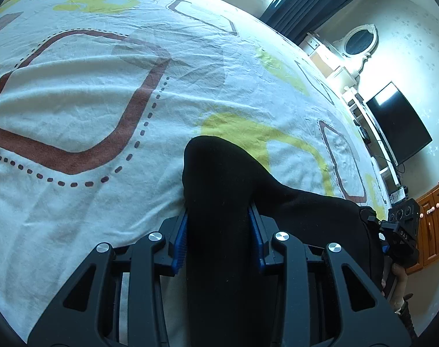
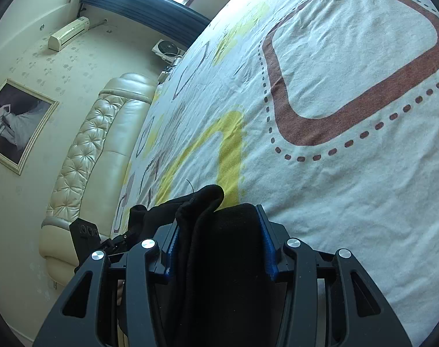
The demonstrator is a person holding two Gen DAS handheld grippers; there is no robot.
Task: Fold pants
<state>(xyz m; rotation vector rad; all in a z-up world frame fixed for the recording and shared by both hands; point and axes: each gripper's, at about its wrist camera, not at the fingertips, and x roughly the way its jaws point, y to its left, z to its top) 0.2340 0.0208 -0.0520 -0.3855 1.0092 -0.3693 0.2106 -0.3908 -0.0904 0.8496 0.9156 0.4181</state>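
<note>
The black pants point(image 1: 219, 190) hang between my two grippers above the bed. My left gripper point(image 1: 218, 225) is shut on a thick bunch of the black cloth, which sticks out past its blue pads point(image 1: 180, 240). The cloth runs right to my right gripper, seen at the frame's right edge point(image 1: 401, 231). In the right wrist view my right gripper point(image 2: 219, 237) is shut on folded layers of the pants point(image 2: 207, 225), with the left gripper's body point(image 2: 84, 237) at the lower left. The rest of the pants is hidden below the grippers.
The bed sheet point(image 1: 103, 110) is white with brown and yellow shapes and fills most of both views. A padded cream headboard point(image 2: 89, 150) stands along one side. A dark TV point(image 1: 398, 121), white shelves and wooden cabinets point(image 1: 433, 219) line the wall.
</note>
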